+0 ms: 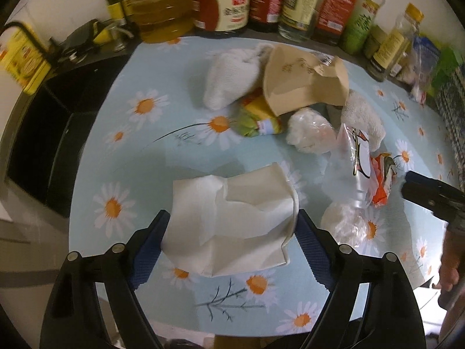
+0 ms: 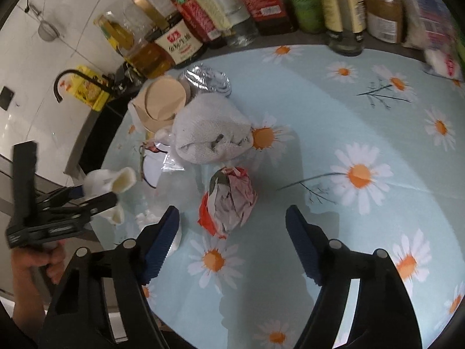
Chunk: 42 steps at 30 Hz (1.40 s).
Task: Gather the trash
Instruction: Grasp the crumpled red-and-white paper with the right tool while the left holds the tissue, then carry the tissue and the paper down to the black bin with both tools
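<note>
In the left wrist view my left gripper [image 1: 232, 218] has its jaws closed on a folded white napkin [image 1: 232, 221] above the daisy tablecloth [image 1: 139, 151]. In the right wrist view the same gripper [image 2: 96, 200] pinches the napkin [image 2: 113, 183] at the left. My right gripper [image 2: 232, 215] is open, just short of a crumpled red-and-white wrapper [image 2: 229, 200]; it also shows in the left wrist view [image 1: 380, 180]. Behind it lie a white cloth bundle [image 2: 212, 133], a brown paper cup [image 2: 162, 101], foil [image 2: 206, 80] and a clear plastic bag [image 2: 162, 163].
Bottles and jars [image 1: 221, 3] line the back of the table. A black sink with a tap [image 2: 62, 84] and a yellow tin [image 1: 20, 58] sit at the left. More trash, a brown paper bag [image 1: 302, 78] and a green-yellow wrapper [image 1: 255, 116], lies mid-table.
</note>
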Each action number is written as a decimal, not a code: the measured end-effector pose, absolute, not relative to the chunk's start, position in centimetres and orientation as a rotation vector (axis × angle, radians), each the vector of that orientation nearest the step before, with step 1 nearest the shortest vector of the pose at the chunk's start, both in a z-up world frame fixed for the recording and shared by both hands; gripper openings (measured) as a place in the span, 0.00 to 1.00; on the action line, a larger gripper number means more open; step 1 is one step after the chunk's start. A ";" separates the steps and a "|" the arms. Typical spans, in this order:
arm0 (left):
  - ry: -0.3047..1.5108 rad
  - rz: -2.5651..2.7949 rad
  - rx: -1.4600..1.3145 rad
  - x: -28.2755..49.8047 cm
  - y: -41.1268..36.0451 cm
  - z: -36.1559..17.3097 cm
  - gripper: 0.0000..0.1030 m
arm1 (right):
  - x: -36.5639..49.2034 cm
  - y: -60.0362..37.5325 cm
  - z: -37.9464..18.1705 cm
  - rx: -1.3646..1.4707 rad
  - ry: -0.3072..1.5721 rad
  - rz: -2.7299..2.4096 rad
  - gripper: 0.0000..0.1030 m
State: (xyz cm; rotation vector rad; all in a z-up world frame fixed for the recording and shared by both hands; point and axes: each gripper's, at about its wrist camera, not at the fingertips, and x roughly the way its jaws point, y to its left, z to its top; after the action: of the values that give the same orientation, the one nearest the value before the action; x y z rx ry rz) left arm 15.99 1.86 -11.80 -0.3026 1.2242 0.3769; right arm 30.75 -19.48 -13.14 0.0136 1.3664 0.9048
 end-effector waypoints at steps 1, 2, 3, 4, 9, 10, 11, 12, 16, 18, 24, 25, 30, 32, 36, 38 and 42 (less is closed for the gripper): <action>1.219 0.385 -0.315 15.5 2.0 -11.7 0.81 | 31.0 -19.2 -13.4 0.014 1.372 0.912 0.73; 1.214 0.393 -0.329 15.0 2.0 -11.5 0.81 | 31.1 -18.9 -13.5 0.010 1.374 0.919 0.73; 1.213 0.396 -0.340 14.9 2.1 -11.4 0.81 | 31.2 -18.5 -13.8 -0.004 1.378 0.919 0.70; 1.211 0.401 -0.352 14.5 2.0 -11.4 0.81 | 31.4 -18.1 -14.1 -0.022 1.387 0.916 0.64; 1.200 0.426 -0.396 12.7 2.1 -10.9 0.81 | 31.9 -17.0 -15.0 -0.066 1.397 0.906 0.53; 1.199 0.428 -0.401 12.5 2.1 -10.8 0.81 | 32.0 -16.8 -15.1 -0.072 1.403 0.912 0.45; 1.196 0.429 -0.410 12.3 2.1 -10.7 0.81 | 32.0 -16.7 -15.2 -0.076 1.406 0.916 0.43; 1.194 0.427 -0.418 12.1 2.1 -10.7 0.81 | 32.0 -16.7 -15.1 -0.079 1.404 0.916 0.41; 1.183 0.425 -0.432 11.4 2.1 -10.5 0.81 | 31.9 -16.5 -14.8 -0.080 1.388 0.914 0.37; 1.174 0.416 -0.442 11.1 2.1 -10.3 0.81 | 31.9 -16.5 -14.7 -0.080 1.386 0.906 0.36; 1.149 0.378 -0.444 10.4 2.4 -9.6 0.81 | 30.9 -17.4 -13.3 -0.059 1.356 0.861 0.36; 1.145 0.367 -0.444 10.3 2.5 -9.5 0.81 | 30.6 -17.6 -13.0 -0.056 1.349 0.852 0.36; 1.126 0.310 -0.426 9.2 2.7 -8.9 0.81 | 28.2 -18.9 -10.9 -0.029 1.315 0.798 0.36; 1.118 0.289 -0.419 8.7 2.9 -8.6 0.81 | 27.1 -19.3 -10.2 -0.016 1.306 0.782 0.36; 1.108 0.244 -0.411 7.2 3.4 -8.2 0.81 | 23.9 -19.5 -8.7 0.000 1.292 0.758 0.36; 1.110 0.222 -0.413 6.4 3.6 -8.3 0.81 | 22.3 -19.3 -8.2 0.006 1.291 0.754 0.36; 1.114 0.184 -0.413 4.5 3.8 -8.5 0.81 | 19.1 -18.4 -7.6 0.014 1.302 0.767 0.36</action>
State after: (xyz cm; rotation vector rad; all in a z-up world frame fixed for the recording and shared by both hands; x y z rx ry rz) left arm 4.50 3.82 -8.52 -0.4131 1.1143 0.1843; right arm 19.05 -18.37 -7.64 0.0143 1.3017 0.7672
